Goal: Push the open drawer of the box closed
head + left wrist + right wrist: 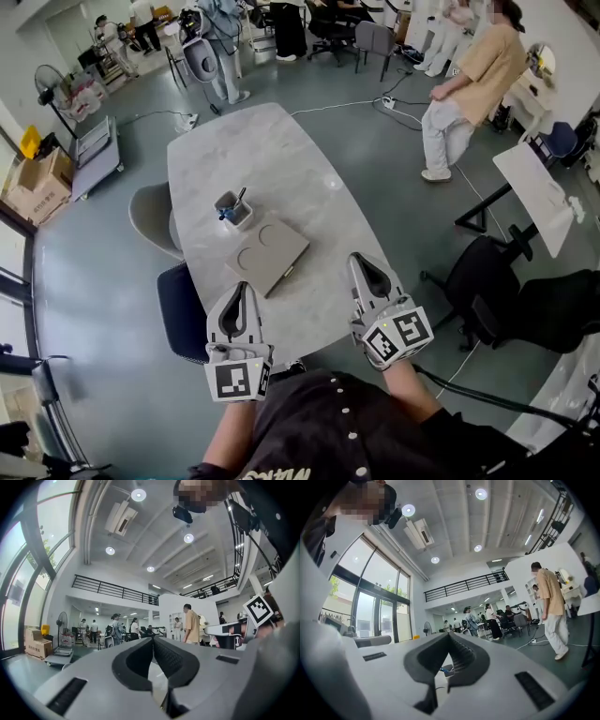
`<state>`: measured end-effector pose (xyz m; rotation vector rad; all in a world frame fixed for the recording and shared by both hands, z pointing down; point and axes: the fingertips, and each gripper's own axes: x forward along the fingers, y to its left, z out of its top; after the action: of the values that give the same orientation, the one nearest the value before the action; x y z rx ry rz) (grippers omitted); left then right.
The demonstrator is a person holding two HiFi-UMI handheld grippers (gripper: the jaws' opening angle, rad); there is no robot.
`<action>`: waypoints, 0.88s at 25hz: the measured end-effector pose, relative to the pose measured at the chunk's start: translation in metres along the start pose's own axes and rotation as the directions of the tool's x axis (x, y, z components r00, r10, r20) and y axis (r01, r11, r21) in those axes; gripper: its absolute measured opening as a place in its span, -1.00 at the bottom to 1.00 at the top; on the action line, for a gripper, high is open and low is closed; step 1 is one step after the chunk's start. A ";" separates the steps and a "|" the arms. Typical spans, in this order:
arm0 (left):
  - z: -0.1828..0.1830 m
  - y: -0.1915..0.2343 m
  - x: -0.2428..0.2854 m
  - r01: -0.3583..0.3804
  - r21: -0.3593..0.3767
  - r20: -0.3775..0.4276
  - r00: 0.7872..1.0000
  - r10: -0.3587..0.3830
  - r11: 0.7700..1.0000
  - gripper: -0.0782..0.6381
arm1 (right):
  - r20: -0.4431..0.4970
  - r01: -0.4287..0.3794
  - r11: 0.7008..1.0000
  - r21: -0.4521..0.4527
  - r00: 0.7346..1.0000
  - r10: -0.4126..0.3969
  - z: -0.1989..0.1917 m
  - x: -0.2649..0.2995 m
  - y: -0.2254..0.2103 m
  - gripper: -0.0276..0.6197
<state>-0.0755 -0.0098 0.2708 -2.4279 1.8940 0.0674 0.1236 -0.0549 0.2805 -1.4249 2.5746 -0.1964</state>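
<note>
The box (270,251) lies flat near the middle of the tabletop (281,150), with a pen pot (232,210) touching or just beside its far corner. The drawer cannot be made out clearly from the head view. Both tongs are held over the near edge, well short of the box. The left tongs (241,292) are pressed together with nothing between them, and so are the right tongs (364,267).

No push is judged to have begun. If the drawer is pushed while the box is left unbraced, the whole box may be slid across the smooth tabletop and the pot knocked over. If the push is made off-centre, the drawer may be skewed and jammed, or the narrow tips may glance off its front.
</note>
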 end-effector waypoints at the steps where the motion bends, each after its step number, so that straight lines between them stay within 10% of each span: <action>1: 0.001 0.000 -0.001 -0.003 -0.002 0.002 1.000 0.003 1.000 -0.73 | 0.000 -0.004 1.000 -0.006 1.000 0.004 0.001 0.000 0.001 -0.92; 22: -0.004 0.005 -0.010 -0.025 0.000 -0.007 1.000 0.025 1.000 -0.73 | -0.039 -0.038 0.999 -0.038 0.999 0.037 -0.008 0.011 0.019 -0.92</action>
<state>-0.0828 -0.0016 0.2750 -2.4076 1.9280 0.0601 0.1001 -0.0543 0.2832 -1.3978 2.6478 -0.1715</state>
